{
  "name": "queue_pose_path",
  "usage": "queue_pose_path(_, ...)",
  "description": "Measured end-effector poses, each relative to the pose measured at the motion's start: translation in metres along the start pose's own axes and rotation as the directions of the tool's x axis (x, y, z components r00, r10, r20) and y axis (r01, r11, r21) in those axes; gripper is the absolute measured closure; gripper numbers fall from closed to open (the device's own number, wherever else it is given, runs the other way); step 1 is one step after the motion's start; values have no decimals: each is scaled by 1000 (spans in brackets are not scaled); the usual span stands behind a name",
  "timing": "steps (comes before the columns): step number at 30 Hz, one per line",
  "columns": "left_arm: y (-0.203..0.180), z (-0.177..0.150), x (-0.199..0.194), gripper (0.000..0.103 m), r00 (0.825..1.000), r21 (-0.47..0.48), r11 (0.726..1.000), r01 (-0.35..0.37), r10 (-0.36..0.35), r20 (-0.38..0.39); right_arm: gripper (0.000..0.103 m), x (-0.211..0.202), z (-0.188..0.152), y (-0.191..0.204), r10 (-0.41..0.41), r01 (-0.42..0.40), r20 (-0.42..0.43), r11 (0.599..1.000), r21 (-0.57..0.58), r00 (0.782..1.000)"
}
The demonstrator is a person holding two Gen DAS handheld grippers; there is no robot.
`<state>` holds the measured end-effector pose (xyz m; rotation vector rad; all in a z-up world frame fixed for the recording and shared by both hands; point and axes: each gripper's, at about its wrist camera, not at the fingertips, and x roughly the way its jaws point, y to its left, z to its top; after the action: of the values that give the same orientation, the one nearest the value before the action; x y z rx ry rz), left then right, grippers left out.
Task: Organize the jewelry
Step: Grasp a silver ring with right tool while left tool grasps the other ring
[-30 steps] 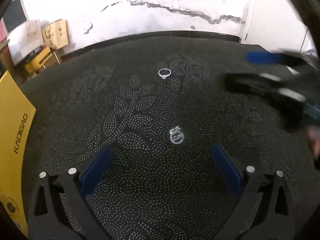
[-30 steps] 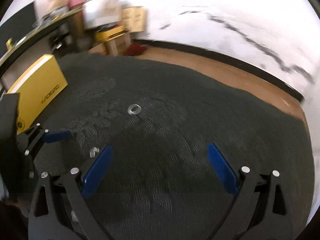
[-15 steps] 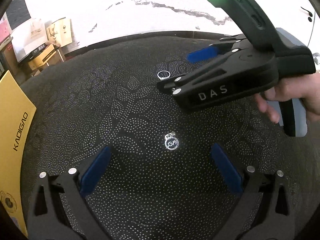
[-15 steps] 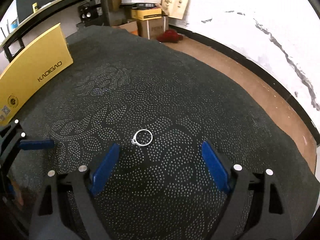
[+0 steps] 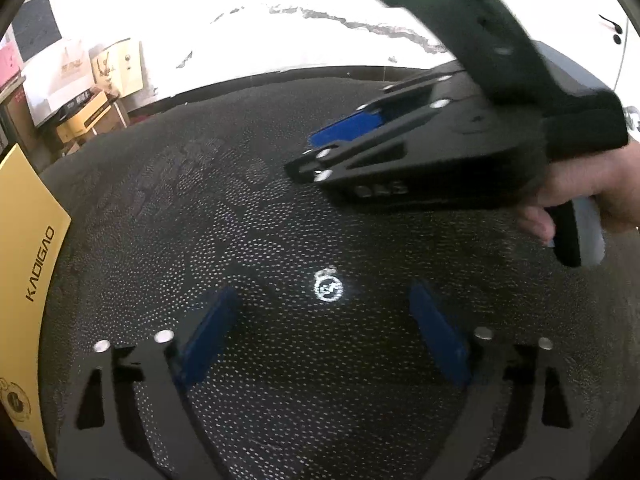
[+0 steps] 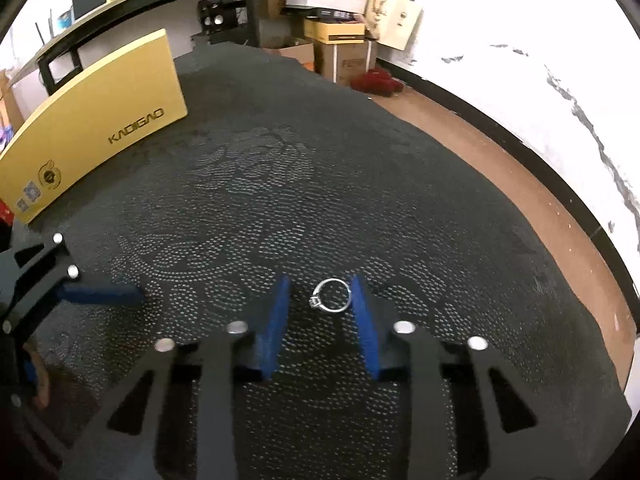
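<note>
Yellow flat box [image 6: 92, 120]: upper left of right wrist frame, standing on the black dotted cloth [image 6: 360, 160].
Left gripper [image 5: 324, 328]: fingers released, spread wide apart.
Silver ornamented ring [image 5: 329, 289]: lower centre of left wrist frame, flat on cloth between those fingers, untouched.
Right gripper [image 6: 320, 308]: blue pads partly closed, not clenched.
Thin silver ring with stone [image 6: 332, 295]: lower centre, on cloth, touching the right pad [image 6: 366, 320].
</note>
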<state>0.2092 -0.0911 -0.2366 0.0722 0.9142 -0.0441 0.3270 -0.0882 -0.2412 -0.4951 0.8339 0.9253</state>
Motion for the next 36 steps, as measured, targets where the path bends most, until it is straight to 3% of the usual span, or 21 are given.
queue_pose_path(22, 4, 0, 1, 21, 1000, -3, 1000, 6, -6, -1, 72, 2, 0, -3, 6, -6, -3, 1000, 16, 1000)
queue_pose_path(25, 1, 0, 0, 23, 1000, 3, 1000, 4, -4, 2, 72, 2, 2, -1, 3, -3, -13, 1000, 11, 1000)
queue_pose_path(27, -3, -1, -1, 35, 1000, 23, 1000, 15, -15, 11, 72, 2, 3, -2, 4, -3, -20, 1000, 11, 1000)
queue_pose_path(30, -7, -2, -5, 44, 1000, 38, 999, 20, -21, 17, 74, 3, 5, 0, 5, -4, -29, 1000, 6, 1000)
queue_pose_path(33, -8, -2, -8, 46, 1000, 40, 999, 23, -23, 19, 81, 3, 6, 4, 7, -7, -33, 1000, -7, 999)
queue_pose_path(36, -8, -2, -9, 50, 999, 42, 999, 26, -27, 20, 82, 4, 6, 3, 9, -9, -31, 1000, -2, 999)
